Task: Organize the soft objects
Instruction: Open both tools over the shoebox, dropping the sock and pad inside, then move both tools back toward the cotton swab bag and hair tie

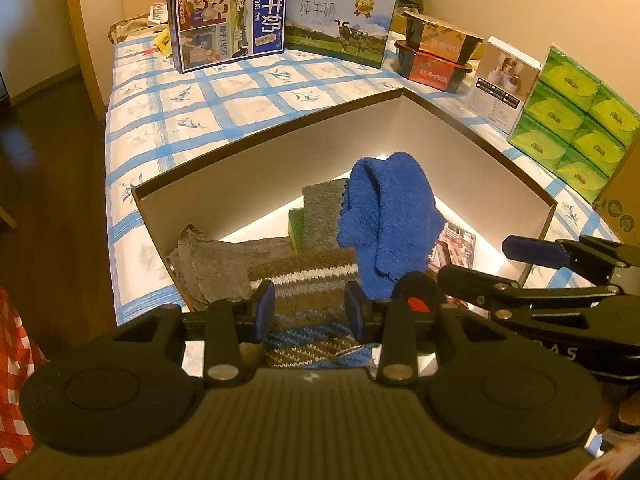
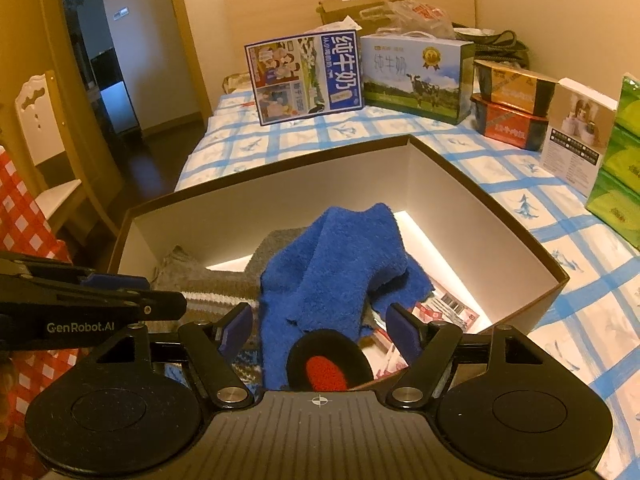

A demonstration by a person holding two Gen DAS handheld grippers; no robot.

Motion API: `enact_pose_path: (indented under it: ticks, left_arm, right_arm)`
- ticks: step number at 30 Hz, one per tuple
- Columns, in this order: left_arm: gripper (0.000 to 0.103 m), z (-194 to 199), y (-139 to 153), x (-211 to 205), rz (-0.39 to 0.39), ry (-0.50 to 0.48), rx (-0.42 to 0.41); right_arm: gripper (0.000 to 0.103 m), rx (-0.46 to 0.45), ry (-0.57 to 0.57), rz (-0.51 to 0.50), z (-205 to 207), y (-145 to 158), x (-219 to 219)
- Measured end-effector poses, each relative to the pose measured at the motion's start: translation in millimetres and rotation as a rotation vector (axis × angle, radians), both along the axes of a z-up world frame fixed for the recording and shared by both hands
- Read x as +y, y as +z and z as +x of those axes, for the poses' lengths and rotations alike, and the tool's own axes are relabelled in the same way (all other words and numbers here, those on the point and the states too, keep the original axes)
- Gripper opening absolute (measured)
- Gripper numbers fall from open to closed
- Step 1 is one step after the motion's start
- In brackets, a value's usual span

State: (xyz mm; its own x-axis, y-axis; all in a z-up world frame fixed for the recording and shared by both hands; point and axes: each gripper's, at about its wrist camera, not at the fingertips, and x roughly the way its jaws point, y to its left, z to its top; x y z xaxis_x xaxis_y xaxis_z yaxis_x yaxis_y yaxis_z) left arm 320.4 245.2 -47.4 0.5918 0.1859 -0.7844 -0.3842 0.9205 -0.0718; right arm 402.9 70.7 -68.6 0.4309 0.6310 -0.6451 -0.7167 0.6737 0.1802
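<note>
While both grippers are hovering at the near edge of the open box (image 1: 460, 120), the blue fluffy cloth (image 1: 388, 216) is lying heaped inside it, draped over the other soft pieces rather than flat; it is probably sitting there because it is being gathered with the rest of the soft things in one container. Left gripper (image 1: 310, 310): fingers are standing apart, nothing pressed between them; the striped knit piece (image 1: 304, 280) is showing through the gap below, its near end hanging toward the box's near edge. Right gripper (image 2: 320, 328): fingers are standing wide, clear of the cloth on both sides; the blue cloth and a black pad with a red centre (image 2: 328, 366) are lying between and beneath them, untouched as far as I can tell. A grey rag (image 1: 208, 268) is slumping against the box's left wall; a grey and green sponge-like block (image 1: 316, 212) is sitting further back; a printed packet (image 2: 448, 308) is lying on the box floor at right. Surface: the box is resting on a bed with a blue-checked sheet (image 1: 248, 92); two milk cartons (image 1: 228, 20), stacked dark trays (image 1: 436, 52), a small white box (image 1: 504, 76) and green tissue packs (image 1: 576, 120) are lining the far and right sides. Room: warm dim light, dark wood floor (image 1: 48, 184), pale walls, a red-checked fabric (image 2: 24, 224) at left.
</note>
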Motion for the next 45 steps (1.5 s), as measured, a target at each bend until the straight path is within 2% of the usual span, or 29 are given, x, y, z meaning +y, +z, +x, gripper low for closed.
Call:
enact_pose_path:
  ticks: [10, 22, 31, 45]
  left_arm:
    - [0.034, -3.2, 4.5, -2.8, 0.002, 0.000, -0.007]
    - [0.034, -27.5, 28.1, -18.9, 0.002, -0.017, -0.053]
    - [0.034, -64.6, 43.0, -49.8, -0.011, -0.061, -0.082]
    - [0.034, -115.8, 38.8, -102.9, -0.050, -0.152, -0.068]
  right_arm:
    - [0.073, -0.001, -0.016, 0.022, -6.3, 7.2, -10.3]
    - [0.073, -0.013, -0.038, 0.080, -27.6, 30.0, -31.2]
    - [0.073, -0.001, -0.089, 0.135, -64.7, 44.0, -75.3]
    - [0.073, 0.041, -0.195, 0.151, -127.5, 43.4, -148.8]
